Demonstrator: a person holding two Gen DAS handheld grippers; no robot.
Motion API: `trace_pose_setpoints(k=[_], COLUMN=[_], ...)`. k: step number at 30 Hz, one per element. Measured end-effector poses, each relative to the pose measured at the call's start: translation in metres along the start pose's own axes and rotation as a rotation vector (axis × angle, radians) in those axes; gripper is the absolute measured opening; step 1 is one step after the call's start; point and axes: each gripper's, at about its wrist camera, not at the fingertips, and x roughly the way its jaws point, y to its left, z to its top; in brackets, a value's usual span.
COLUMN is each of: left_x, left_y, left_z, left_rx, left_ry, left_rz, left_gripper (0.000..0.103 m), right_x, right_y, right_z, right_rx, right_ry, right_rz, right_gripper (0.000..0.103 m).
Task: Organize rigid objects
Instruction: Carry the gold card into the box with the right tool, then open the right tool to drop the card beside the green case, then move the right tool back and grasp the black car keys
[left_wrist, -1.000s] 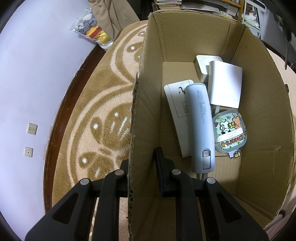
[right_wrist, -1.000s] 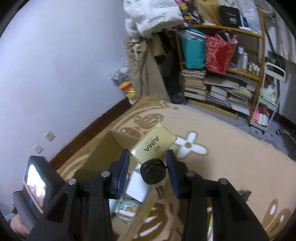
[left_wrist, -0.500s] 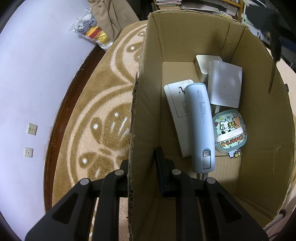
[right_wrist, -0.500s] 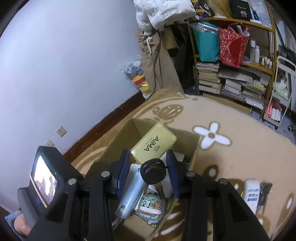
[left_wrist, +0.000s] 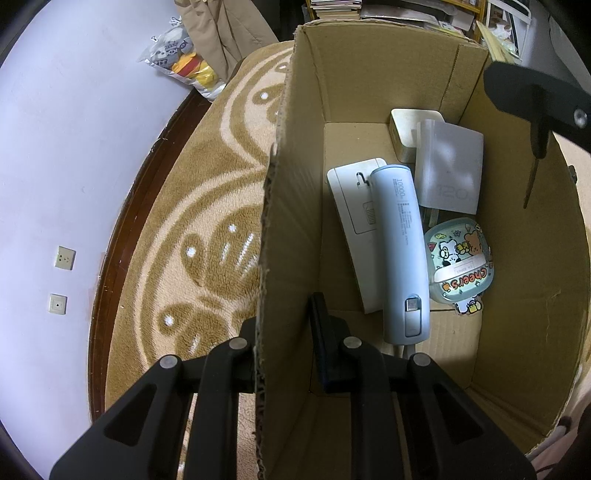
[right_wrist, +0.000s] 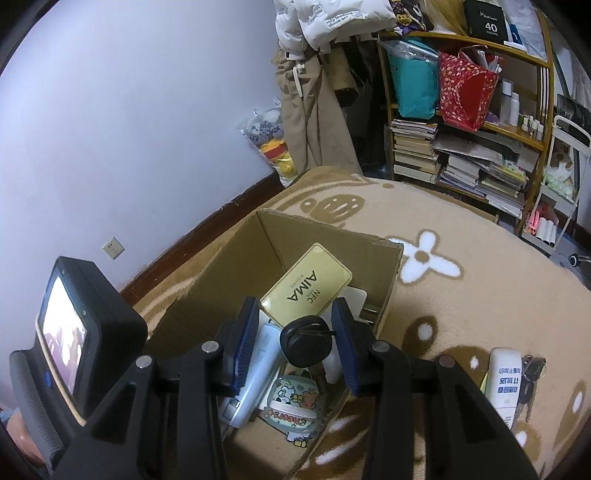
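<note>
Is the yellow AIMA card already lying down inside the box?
No, the AIMA card hangs with the black key in the right gripper, above the cardboard box.

A pale lilac wall (right_wrist: 140, 110) meets a dark wooden skirting board (left_wrist: 122, 221) beside a tan, cream-patterned carpet (right_wrist: 461, 236). Wooden shelves (right_wrist: 517, 133) crammed with books stand behind, beside what looks like hanging beige clothing (right_wrist: 314, 110).

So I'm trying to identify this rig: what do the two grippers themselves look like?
Both are matte black plastic linkages with triangular cut-outs and round silver pivot pins. The left gripper has dark finger pads. The right gripper has ribbed blue pads on its fingers. A black handheld unit with a lit screen shows in the right wrist view. No cables or sleeves show.
</note>
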Motion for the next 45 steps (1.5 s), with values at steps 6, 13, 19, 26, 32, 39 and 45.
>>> trace_pose_setpoints(k=[6, 13, 19, 26, 32, 39, 45], left_x=[0.0, 0.0, 0.0, 0.0, 0.0, 0.0, 0.0], left_y=[0.0, -0.001, -0.002, -0.002, -0.001, -0.001, -0.002], left_z=[0.0, 0.0, 0.0, 0.0, 0.0, 0.0, -0.001], left_rx=[0.0, 0.0, 0.0, 0.002, 0.001, 0.002, 0.007], left_ry=[0.0, 0.0, 0.0, 0.0, 0.0, 0.001, 0.0], left_rz=[0.0, -0.001, 0.0, 0.002, 0.002, 0.003, 0.008], left_gripper=[0.018, 0.018, 0.018, 0.018, 0.018, 0.018, 0.018], right_x=[-0.002, -0.009, -0.024, -0.039, -0.046, -0.05, -0.044], right_y=[0.004, 0.005, -0.003, -0.036, -0.085, -0.146, -0.186], right_z=[-0.004, -0.004, -0.001, -0.004, -0.012, -0.028, -0.041], right_rx=[-0.031, -0.047, -0.028, 0.032, 0.104, 0.213, 0.301], right_ry=[-0.007, -0.008, -0.043, -0.076, -0.067, -0.035, -0.008], right_rz=[-0.02, -0.038, -0.048, -0.104, -0.203, -0.299, -0.34], right_gripper=[0.044, 0.048, 0.064, 0.076, 0.076, 0.076, 0.076])
